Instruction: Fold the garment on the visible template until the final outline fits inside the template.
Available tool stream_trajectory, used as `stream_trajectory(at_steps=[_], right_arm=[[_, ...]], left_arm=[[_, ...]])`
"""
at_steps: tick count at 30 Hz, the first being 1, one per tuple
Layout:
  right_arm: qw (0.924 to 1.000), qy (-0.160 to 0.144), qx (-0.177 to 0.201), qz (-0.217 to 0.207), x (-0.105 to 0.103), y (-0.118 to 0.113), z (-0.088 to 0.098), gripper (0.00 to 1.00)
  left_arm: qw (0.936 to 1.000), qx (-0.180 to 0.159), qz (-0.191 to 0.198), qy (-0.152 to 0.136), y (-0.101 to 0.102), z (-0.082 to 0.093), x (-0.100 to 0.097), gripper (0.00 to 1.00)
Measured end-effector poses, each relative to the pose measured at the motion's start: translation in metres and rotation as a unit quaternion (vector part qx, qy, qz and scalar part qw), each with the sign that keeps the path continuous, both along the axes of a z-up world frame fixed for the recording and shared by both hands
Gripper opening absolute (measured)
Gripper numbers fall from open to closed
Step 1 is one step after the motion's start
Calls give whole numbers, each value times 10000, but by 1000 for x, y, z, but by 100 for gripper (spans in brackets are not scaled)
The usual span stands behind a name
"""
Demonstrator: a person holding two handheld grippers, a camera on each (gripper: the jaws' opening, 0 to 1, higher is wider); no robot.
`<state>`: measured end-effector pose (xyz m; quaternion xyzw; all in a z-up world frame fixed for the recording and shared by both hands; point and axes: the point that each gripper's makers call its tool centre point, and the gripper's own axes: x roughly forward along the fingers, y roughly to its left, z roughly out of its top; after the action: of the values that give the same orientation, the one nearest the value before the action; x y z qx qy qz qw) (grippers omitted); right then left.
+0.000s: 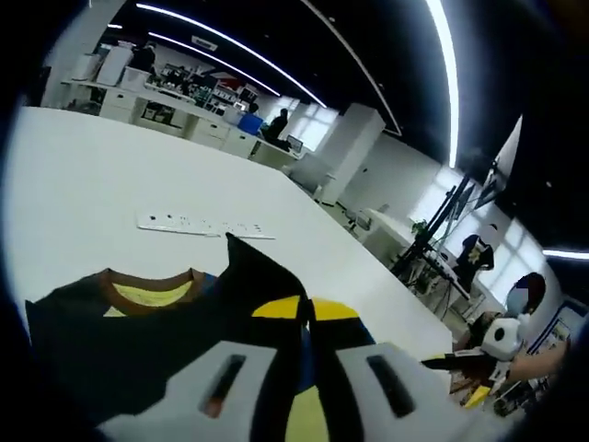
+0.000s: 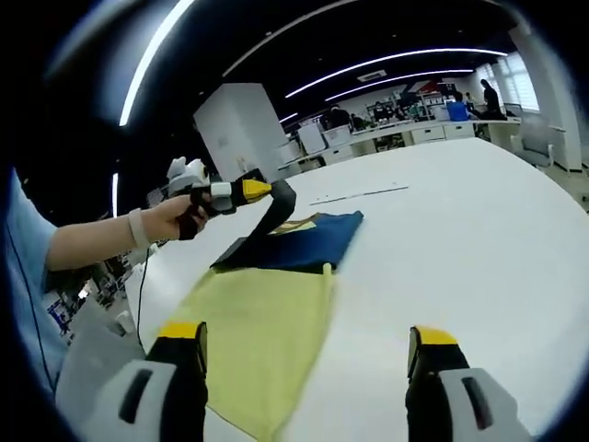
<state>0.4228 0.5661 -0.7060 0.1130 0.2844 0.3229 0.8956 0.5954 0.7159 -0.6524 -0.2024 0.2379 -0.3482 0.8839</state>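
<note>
The garment [image 1: 110, 350] is dark with yellow patches and a brown collar, and it lies on the white table [image 1: 83, 184]. My left gripper [image 1: 306, 315] is shut on a fold of its dark cloth, which rises to a peak between the jaws. In the right gripper view a hand holds the left gripper [image 2: 262, 191] above the table, lifting a dark strip off the garment [image 2: 299, 244]. The garment's yellow part [image 2: 267, 322] spreads toward my right gripper [image 2: 308, 364], which is open and holds nothing. The right gripper [image 1: 460, 362] also shows at the table's far edge.
A long white strip [image 1: 202, 224] lies flat on the table beyond the collar, seen again as the strip [image 2: 359, 195] past the garment. Bare table [image 2: 479, 239] stretches to the right. Desks, shelves and people stand far behind.
</note>
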Motion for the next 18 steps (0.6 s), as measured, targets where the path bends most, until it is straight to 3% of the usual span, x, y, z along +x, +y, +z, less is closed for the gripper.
stream_trajectory(at_steps=[9,18], right_arm=[[10000,54,34,-23,-2,2,-3,91],[9999,98,50,-81,-5,-3,-6,90]], left_arm=[[9981,212,-542,212,-40,-31,-24,0],[9965,289,-713,330,-49,-42,-32,0]])
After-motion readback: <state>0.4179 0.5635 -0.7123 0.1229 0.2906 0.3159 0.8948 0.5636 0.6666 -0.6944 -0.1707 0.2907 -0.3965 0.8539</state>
